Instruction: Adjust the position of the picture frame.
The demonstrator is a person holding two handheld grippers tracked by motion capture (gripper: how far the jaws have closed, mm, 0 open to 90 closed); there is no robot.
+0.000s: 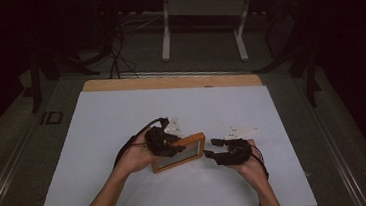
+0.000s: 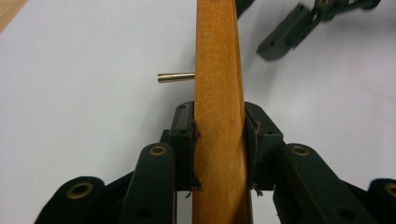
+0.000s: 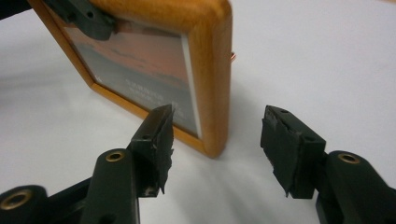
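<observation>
Frame [image 1: 179, 152] edge pinched by left fingers [image 2: 191, 140], hiding picture; right gripper [image 3: 215, 135] spread.

Left tongs [image 2: 218, 135] are clamped shut on something; right tongs [image 3: 217, 140] gape open, both forearms reaching in.

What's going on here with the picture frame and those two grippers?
A person is handling a wooden picture frame on a white table. The left gripper is clamped on the frame's edge, pads pressing both sides. The right gripper sits open near the frame's corner, not touching it. A small brass pin sticks out from the frame's back.
</observation>
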